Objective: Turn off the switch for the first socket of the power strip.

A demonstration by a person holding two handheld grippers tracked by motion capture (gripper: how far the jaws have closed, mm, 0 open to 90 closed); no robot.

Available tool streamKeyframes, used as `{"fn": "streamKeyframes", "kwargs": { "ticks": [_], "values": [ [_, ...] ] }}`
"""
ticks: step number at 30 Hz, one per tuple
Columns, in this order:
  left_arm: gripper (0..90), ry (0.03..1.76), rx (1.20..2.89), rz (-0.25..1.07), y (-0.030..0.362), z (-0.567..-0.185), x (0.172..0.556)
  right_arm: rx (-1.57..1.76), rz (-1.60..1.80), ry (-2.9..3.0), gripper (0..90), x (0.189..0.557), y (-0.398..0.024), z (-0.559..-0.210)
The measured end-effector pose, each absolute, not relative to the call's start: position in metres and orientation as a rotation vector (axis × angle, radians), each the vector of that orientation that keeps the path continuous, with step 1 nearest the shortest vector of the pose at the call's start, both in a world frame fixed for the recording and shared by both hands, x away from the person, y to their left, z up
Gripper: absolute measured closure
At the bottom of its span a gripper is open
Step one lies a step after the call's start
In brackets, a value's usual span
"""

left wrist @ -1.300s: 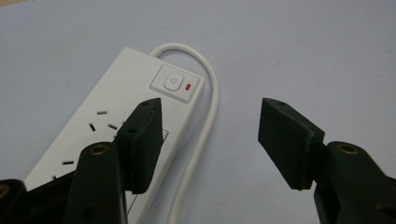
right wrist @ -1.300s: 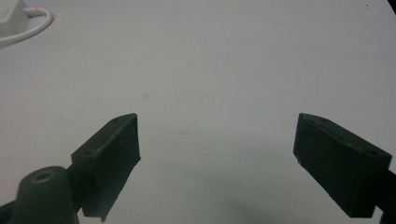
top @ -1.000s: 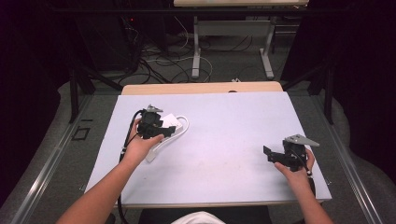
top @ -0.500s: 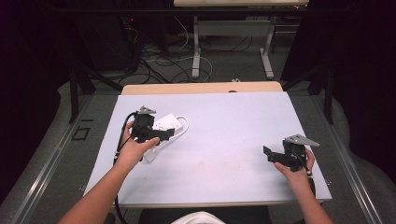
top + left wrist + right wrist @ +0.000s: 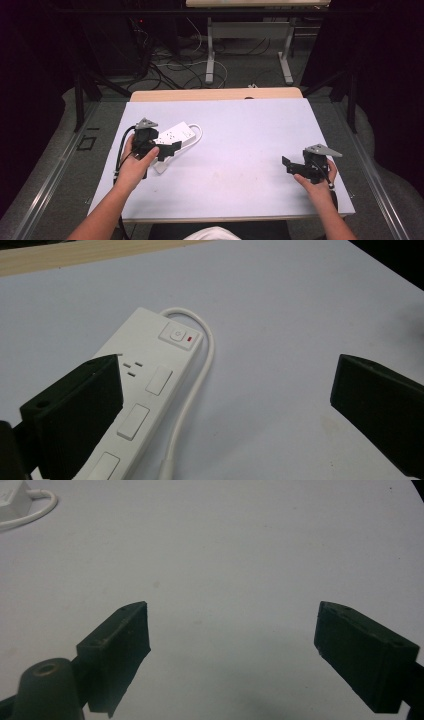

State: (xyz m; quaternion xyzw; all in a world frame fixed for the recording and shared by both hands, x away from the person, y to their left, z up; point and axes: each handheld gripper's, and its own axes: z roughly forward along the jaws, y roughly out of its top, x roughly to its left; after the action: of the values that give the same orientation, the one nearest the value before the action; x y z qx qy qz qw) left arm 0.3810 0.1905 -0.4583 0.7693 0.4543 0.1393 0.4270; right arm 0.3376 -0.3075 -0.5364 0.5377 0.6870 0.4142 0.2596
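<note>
A white power strip (image 5: 176,134) lies on the left part of the white table (image 5: 240,140), its cable (image 5: 199,131) looped round its far end. In the left gripper view the power strip (image 5: 150,382) shows a switch with a red light (image 5: 179,335), several flat covers and its cable (image 5: 200,375). My left gripper (image 5: 169,149) hovers at the strip's near end, open wide; the left gripper (image 5: 225,375) has one jaw over the strip's edge and holds nothing. My right gripper (image 5: 288,166) stands open and empty over bare table at the near right; the right gripper (image 5: 232,612) faces the strip's corner (image 5: 10,497).
A wooden strip (image 5: 215,94) runs along the table's far edge. Beyond it, cables and metal desk legs (image 5: 210,55) cover the floor. Bare table surface spreads between the two grippers.
My left gripper has drawn back to the left and toward the person, away from the strip's middle. The right gripper and the power strip have stayed where they were.
</note>
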Motion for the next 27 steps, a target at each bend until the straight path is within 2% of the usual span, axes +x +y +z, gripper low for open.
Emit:
{"fn": "streamKeyframes", "kwargs": {
  "ticks": [15,27],
  "values": [
    [0.7,1.234,1.835,0.418,0.228,-0.462,0.366,1.457,1.125,1.86,13.7,0.337,-0.307,-0.536],
    [1.6,1.323,1.772,0.462,0.254,-0.483,0.361,1.452,1.124,1.862,13.6,0.337,-0.308,-0.536]
  ]
}}
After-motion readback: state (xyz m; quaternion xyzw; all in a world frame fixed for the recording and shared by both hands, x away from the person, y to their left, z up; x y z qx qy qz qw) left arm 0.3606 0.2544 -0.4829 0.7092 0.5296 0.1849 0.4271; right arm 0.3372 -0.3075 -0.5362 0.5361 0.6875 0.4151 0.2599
